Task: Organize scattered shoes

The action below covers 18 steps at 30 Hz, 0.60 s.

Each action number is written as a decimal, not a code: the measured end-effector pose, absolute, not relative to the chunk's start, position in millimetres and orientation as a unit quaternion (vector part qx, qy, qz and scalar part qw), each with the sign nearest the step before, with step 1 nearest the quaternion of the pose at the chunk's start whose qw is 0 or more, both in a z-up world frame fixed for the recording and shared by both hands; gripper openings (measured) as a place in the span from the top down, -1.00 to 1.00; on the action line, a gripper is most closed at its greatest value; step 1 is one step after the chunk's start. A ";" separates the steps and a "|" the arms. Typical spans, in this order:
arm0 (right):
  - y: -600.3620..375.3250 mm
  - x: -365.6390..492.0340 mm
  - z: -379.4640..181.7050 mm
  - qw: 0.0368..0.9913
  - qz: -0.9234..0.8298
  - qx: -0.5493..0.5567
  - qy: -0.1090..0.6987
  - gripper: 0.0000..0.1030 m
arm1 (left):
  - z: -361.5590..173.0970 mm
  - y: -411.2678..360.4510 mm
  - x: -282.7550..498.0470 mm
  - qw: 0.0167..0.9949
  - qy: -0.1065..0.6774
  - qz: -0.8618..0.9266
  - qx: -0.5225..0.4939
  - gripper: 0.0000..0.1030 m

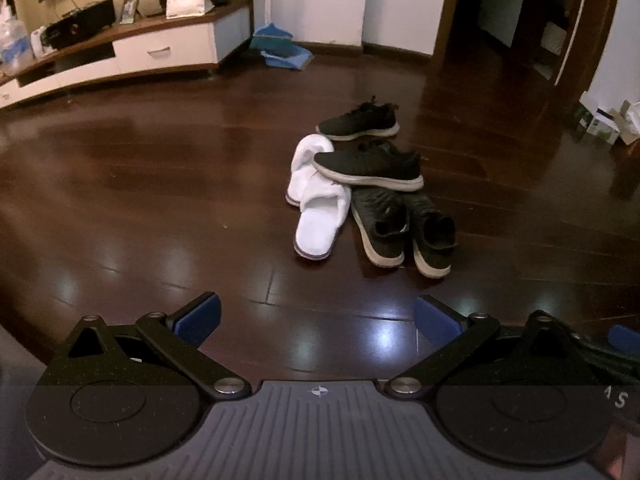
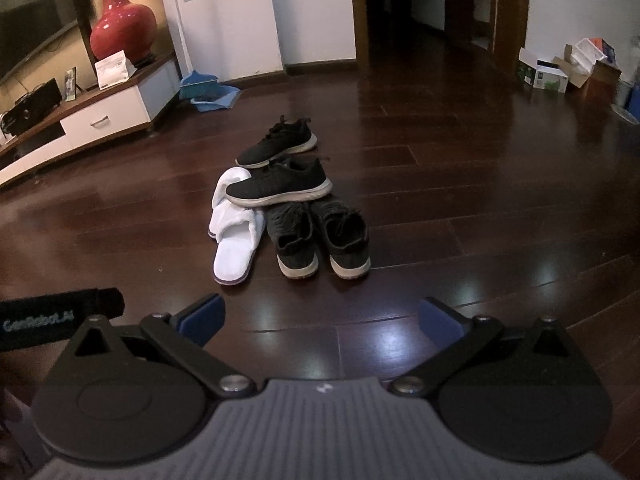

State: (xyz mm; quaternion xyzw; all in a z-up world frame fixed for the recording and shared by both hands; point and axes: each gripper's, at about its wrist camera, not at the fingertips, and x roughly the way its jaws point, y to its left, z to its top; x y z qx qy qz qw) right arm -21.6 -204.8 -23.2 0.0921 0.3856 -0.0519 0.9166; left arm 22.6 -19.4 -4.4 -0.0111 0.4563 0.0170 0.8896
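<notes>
A heap of shoes lies on the dark wood floor. Two white slippers (image 1: 316, 204) (image 2: 236, 236) overlap, and a black sneaker (image 1: 370, 166) (image 2: 280, 184) rests across them. Another black sneaker (image 1: 360, 120) (image 2: 278, 142) lies behind it. A pair of dark sneakers (image 1: 408, 232) (image 2: 320, 240) stands side by side, heels toward me. My left gripper (image 1: 318, 320) is open and empty, well short of the heap. My right gripper (image 2: 322, 318) is also open and empty, just in front of the pair.
A low white TV cabinet (image 1: 160, 50) (image 2: 104, 116) runs along the left wall, with a red vase (image 2: 120, 20) on it. A blue dustpan (image 1: 280, 46) (image 2: 210, 92) sits by the wall. Cardboard boxes (image 2: 568, 68) (image 1: 608, 120) lie at the far right. A dark doorway (image 2: 432, 12) opens behind.
</notes>
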 end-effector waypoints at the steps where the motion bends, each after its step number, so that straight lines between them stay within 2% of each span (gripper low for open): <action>1: -205.3 -20.6 -22.9 0.917 -0.052 0.094 0.385 -1.00 | -6.3 -21.4 26.2 0.886 0.463 0.018 -0.011 -1.00; 18: -218.4 0.1 -28.3 0.923 -0.061 0.106 0.364 -1.00 | -35.8 -31.5 81.0 0.885 0.463 0.046 0.003 -0.99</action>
